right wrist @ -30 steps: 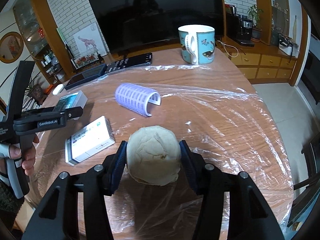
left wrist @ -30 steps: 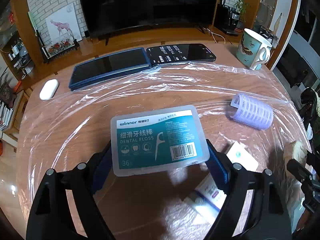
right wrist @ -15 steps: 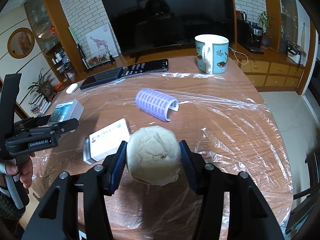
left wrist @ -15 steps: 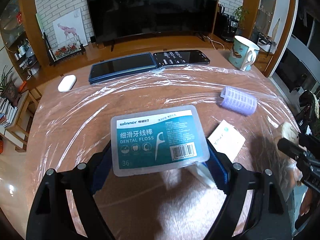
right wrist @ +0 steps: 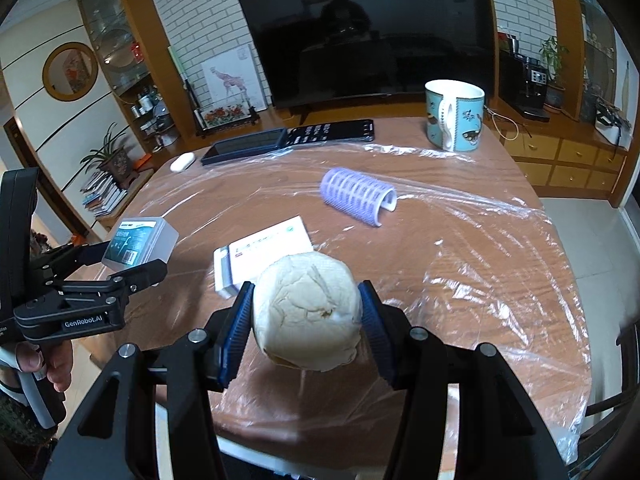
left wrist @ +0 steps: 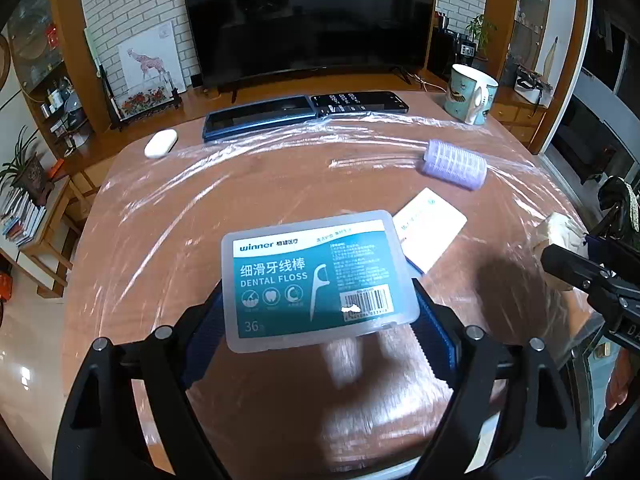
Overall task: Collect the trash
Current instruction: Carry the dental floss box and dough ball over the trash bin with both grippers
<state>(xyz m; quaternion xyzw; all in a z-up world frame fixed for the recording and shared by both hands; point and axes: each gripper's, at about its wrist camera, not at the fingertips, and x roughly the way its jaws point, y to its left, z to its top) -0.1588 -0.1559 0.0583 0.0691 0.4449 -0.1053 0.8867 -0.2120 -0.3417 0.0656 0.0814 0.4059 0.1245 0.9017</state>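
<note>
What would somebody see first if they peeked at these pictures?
First, the teal dental floss box pinched in the left gripper above the table, and the round white bun squeezed in the right gripper. Behind them, a purple hair roller lies on the shiny plastic wrap, with a bird mug at the far edge.

White brick wall (right wrist: pixel 192 8) w/ big TV (right wrist: pixel 372 32), wood cabinets (right wrist: pixel 560 160).
</note>
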